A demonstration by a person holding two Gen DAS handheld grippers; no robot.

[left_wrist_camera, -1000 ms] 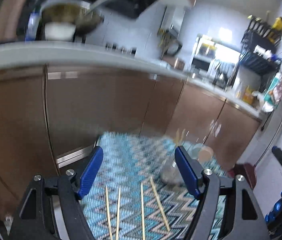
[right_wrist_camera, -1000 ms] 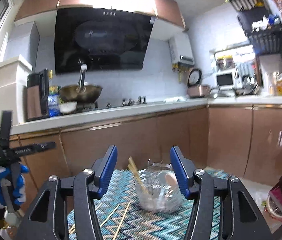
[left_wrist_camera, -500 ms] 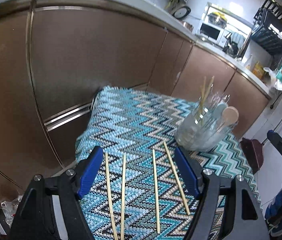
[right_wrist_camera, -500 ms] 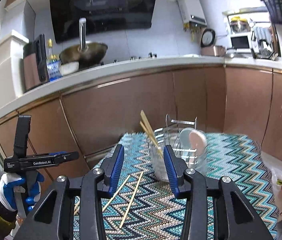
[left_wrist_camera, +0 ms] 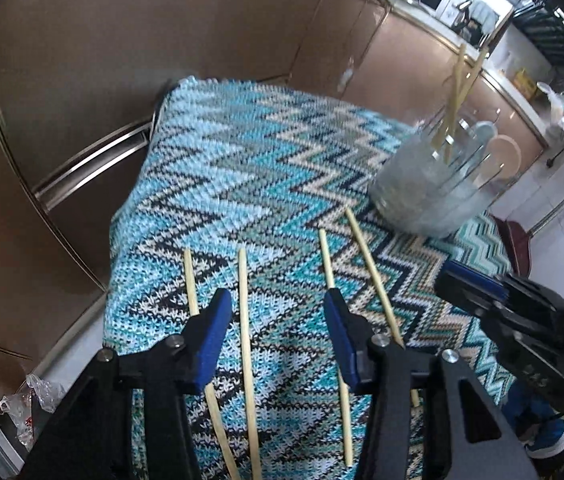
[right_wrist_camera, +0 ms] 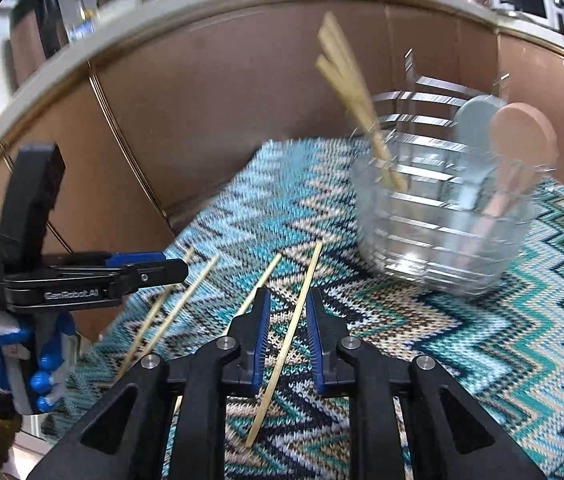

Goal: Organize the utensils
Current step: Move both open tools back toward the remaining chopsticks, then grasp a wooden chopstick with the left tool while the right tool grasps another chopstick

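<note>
On the zigzag cloth (left_wrist_camera: 242, 168), nearest: left gripper (left_wrist_camera: 276, 332), jaws half-wide & just been closing, straddles one chopstick (left_wrist_camera: 246, 344), pads not touching. Right gripper (right_wrist_camera: 286, 332), jaws narrow, also just closing, has the rightmost chopstick (right_wrist_camera: 289, 320) btwn pads, contact unclear. Further back: clear holder (right_wrist_camera: 441, 216) w/ chopsticks, spoons upright. Beyond: brown cabinets (left_wrist_camera: 142, 60).

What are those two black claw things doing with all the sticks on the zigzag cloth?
A person is tidying chopsticks with a claw in each hand. Four lie loose on the zigzag cloth. The right claw has just been closing around the rightmost chopstick, which sits between its pads, not yet squeezed. The left claw, also closing, straddles another chopstick. A few chopsticks and two spoons already stand in the clear holder.
</note>
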